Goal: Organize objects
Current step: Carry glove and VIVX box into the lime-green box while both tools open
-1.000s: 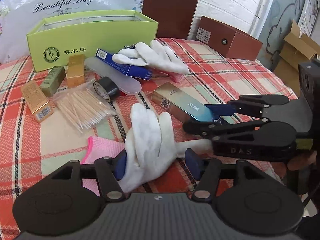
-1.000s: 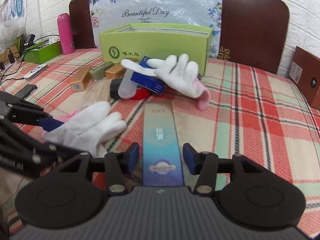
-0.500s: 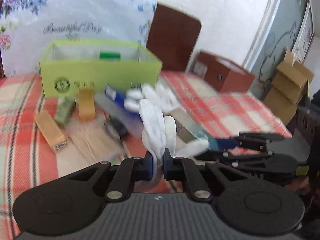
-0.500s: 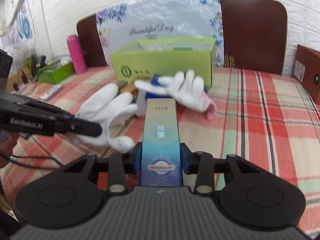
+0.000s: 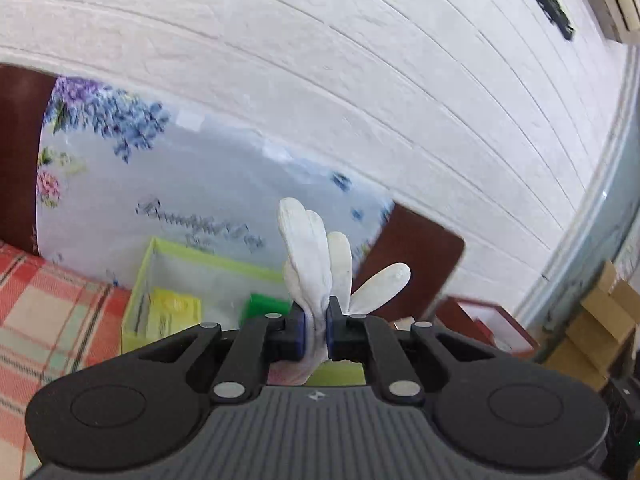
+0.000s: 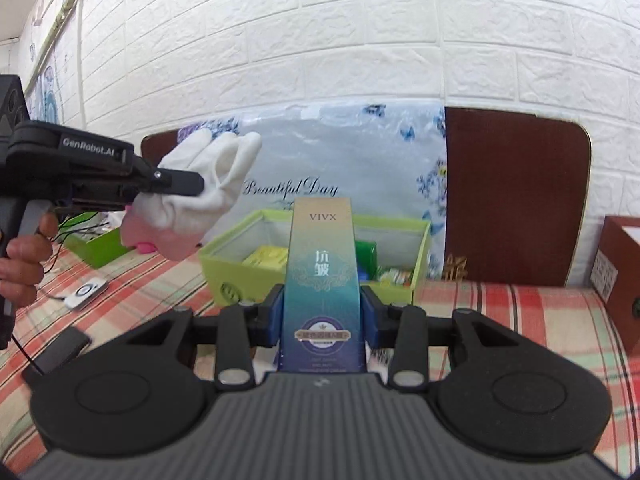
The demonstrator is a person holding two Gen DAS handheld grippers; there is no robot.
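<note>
Left hand-held gripper (image 5: pixel 316 330) is clenched tight on the white glove (image 5: pixel 316 256), pads pinching it near the cuff, its fingers fanning up ahead of the jaws. From the right wrist view the same glove (image 6: pixel 204 188) hangs in the air at the left, pink cuff drooping below the black jaws, with a person's hand (image 6: pixel 20 264) wrapped round the handle.

Right hand-held gripper (image 6: pixel 322 320) is grasping the VIVX box (image 6: pixel 322 280), a tall blue-and-gold carton held lengthwise between the blue pads, its far end pointing at the green box.

That green box (image 6: pixel 224 270) sits open on the surface straight ahead of both grippers. Inside: a yellow packet (image 6: pixel 266 258) toward the left, a green item (image 6: pixel 366 256) toward the right, and more small things in the right corner, too blurred to name.

The surface wears a red, cream and green plaid cloth (image 6: pixel 520 312). On it at the left lie a small white device (image 6: pixel 86 291) and a dark phone-like slab (image 6: pixel 60 354) with a cable. Behind the green box leans a floral bag (image 6: pixel 352 160) printed "Beautiful Day", brown chair backs (image 6: pixel 516 196) flank it, and a white brick-pattern wall (image 6: pixel 320 40) rises beyond.
</note>
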